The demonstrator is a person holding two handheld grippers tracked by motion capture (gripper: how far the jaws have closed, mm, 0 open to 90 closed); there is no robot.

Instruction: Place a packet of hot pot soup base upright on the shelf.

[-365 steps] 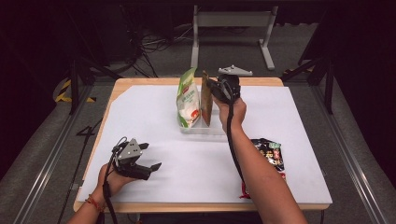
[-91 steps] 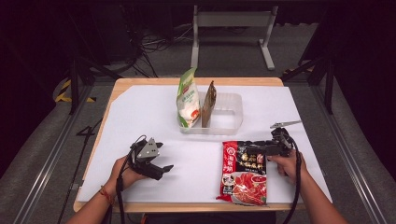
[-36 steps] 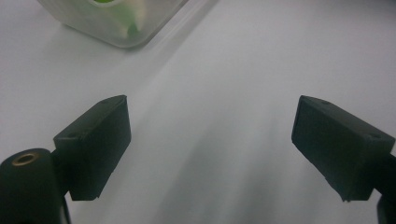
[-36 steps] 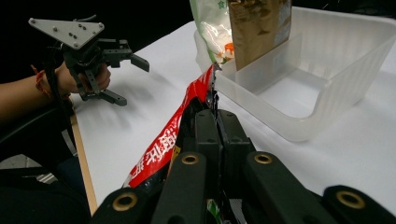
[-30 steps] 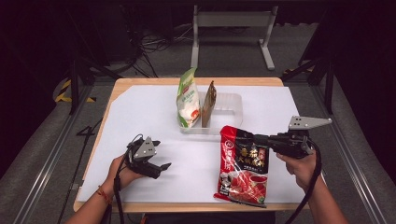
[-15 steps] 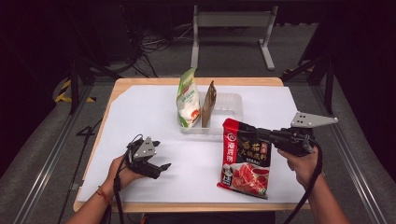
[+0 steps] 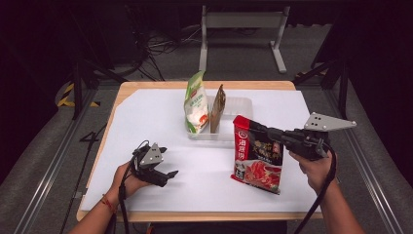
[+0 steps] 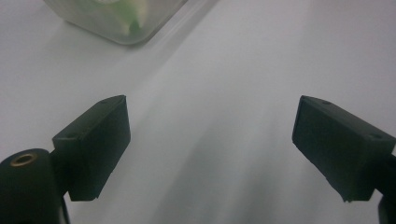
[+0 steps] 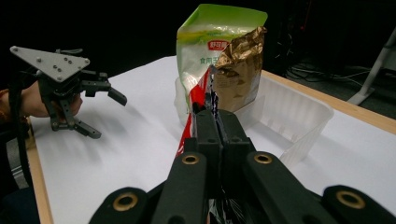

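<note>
A red hot-pot seasoning packet (image 7: pixel 258 158) hangs from its top edge, tilted, with its bottom near the white sheet. My right gripper (image 7: pixel 255 127) is shut on that top edge; in the right gripper view the closed jaws (image 9: pixel 214 114) pinch the red packet (image 9: pixel 194 100) edge-on. A clear plastic tray (image 7: pixel 238 105) behind it holds a green-and-white pouch (image 7: pixel 196 105) and a brown foil pouch (image 7: pixel 217 109), both upright. My left gripper (image 7: pixel 168 162) rests at the front left, open (image 8: pixel 210 140) with nothing between its jaws.
White paper (image 7: pixel 146 117) covers the wooden table. The tray's right half (image 9: pixel 294 112) has no contents. The left gripper (image 9: pixel 109 116) stands well to the left of the tray. A corner of the tray (image 8: pixel 116 23) lies ahead of the left jaws. A metal stand (image 7: pixel 243 22) is on the floor beyond.
The red packet, flat on the table three seconds ago, has been lifted by its top edge and stood more upright, shifting slightly toward the tray. The left gripper has stayed put.
</note>
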